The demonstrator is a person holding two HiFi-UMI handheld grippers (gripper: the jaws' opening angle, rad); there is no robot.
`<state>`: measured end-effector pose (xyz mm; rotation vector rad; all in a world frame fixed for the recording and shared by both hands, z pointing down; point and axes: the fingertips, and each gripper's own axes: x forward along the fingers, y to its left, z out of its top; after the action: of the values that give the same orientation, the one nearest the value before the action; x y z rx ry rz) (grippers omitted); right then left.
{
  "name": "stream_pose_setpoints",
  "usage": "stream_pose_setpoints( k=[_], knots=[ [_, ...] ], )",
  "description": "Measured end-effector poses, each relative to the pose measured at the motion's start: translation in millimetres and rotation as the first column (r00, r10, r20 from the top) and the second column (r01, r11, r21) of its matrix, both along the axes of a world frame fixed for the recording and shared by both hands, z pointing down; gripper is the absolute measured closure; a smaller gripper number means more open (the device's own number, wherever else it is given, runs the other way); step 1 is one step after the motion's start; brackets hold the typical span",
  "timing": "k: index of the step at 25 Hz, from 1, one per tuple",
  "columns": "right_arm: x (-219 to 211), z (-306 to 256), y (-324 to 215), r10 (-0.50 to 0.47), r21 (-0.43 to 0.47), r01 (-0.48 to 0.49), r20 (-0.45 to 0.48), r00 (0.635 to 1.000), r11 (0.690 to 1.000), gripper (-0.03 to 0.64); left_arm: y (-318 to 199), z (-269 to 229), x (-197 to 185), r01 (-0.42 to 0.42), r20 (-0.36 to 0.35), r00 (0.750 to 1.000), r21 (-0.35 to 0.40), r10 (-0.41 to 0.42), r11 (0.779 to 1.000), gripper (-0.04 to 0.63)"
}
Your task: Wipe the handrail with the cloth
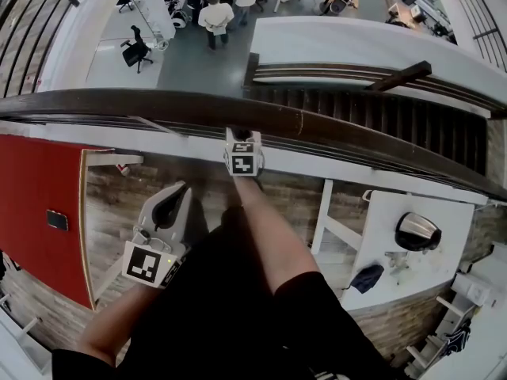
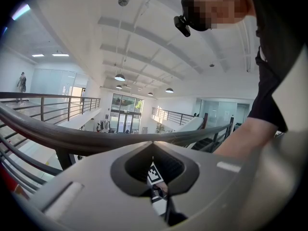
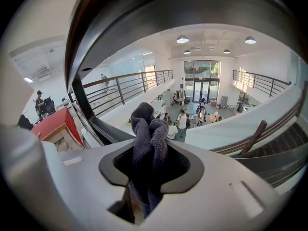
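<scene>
Head view: right gripper (image 1: 242, 142) shows little beyond its marker cube (image 1: 243, 161); its jaws and the cloth are hidden at the handrail (image 1: 356, 133), which runs off both side edges. Right gripper view: handrail is a close, blurred dark arc cut by the frame; cloth's (image 3: 149, 143) lower end is buried between the jaws. People (image 1: 215, 16) on the floor below: too small for detail.

surface: white table (image 1: 444, 212) | on it: dark rounded object (image 1: 417, 230) | at its corner: dark bundle (image 1: 367, 277)
</scene>
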<state>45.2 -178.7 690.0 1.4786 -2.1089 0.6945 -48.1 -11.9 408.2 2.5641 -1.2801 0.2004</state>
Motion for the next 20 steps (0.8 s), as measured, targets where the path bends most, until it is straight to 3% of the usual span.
stream_pose_setpoints(
  k=[20],
  knots=[
    [58.3, -3.1, 9.3, 0.009, 0.009, -0.009, -0.005, 1.000, 1.000, 0.494, 12.3, 6.1, 46.8, -0.008, -0.004, 1.000, -0.019, 0.008, 1.000, 0.597]
  ],
)
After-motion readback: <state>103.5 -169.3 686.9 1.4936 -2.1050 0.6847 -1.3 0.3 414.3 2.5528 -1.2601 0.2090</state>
